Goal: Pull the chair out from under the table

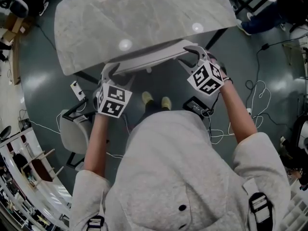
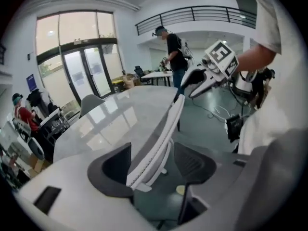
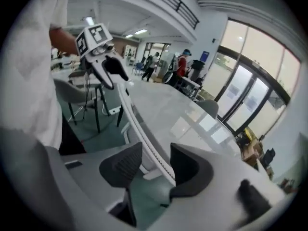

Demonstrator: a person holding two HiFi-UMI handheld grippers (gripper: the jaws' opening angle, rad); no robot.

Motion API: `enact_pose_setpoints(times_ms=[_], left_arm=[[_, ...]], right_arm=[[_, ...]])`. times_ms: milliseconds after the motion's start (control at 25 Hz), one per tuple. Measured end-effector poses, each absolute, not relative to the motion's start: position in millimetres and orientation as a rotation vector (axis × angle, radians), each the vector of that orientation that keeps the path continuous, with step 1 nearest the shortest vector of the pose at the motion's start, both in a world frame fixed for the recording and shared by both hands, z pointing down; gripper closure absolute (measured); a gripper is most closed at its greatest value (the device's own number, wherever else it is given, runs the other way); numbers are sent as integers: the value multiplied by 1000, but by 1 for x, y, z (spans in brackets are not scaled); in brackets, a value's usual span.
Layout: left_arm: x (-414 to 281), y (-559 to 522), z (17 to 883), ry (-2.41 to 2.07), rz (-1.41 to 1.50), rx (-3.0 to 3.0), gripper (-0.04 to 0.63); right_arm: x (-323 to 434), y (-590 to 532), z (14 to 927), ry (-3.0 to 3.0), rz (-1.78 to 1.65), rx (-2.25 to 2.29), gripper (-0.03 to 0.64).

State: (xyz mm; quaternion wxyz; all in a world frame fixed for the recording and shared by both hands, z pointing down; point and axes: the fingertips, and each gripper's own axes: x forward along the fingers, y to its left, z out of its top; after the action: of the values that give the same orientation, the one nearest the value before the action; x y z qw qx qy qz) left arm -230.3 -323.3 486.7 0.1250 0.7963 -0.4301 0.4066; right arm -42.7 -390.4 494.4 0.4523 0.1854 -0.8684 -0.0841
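Dark ribbed pads of the left gripper (image 2: pixel 151 165) stand apart on either side of the chair (image 2: pixel 161 134), whose pale, curved backrest rail runs up between them, close to the pad on the view's left and clear of the other. The right gripper (image 3: pixel 156 165) is set the same way at the rail's other end. Its jaws are spread, with the rail passing between them near the pad on the view's right, and neither pad visibly presses on it. Both tools therefore look released, straddling the rail rather than clamping it. From the head view, the chair sits tucked in against the near edge of the table (image 1: pixel 144 18). Only the top of the backrest shows, and the seat is hidden beneath the marbled top. By that reading nothing of the pull is done yet. What remains is to clench both pairs of jaws on the rail and draw the chair back toward the person until the seat clears the tabletop. Both forearms reach forward and down from the grey-hooded shoulders, roughly mirrored, one to each end of the backrest. The grippers tip downward and their marker cubes face up toward the head camera. The person's shoes (image 1: pixel 156 100) stand just behind the chair, between the arms. Further out, a second chair (image 1: pixel 74 129) stands at the left and cables (image 1: pixel 257 93) trail over the dark floor at the right.
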Motion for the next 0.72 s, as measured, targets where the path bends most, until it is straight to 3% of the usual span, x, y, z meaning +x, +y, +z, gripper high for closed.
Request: enact_pose_setpoints(times_ms=[480, 720], left_arm=[[-226, -336, 568, -808, 1730, 2237, 324], [-221, -336, 597, -614, 1841, 2187, 333]], right_arm=[[-55, -399, 589, -1790, -421, 13, 434], [-66, -404, 625, -1675, -457, -87, 438]])
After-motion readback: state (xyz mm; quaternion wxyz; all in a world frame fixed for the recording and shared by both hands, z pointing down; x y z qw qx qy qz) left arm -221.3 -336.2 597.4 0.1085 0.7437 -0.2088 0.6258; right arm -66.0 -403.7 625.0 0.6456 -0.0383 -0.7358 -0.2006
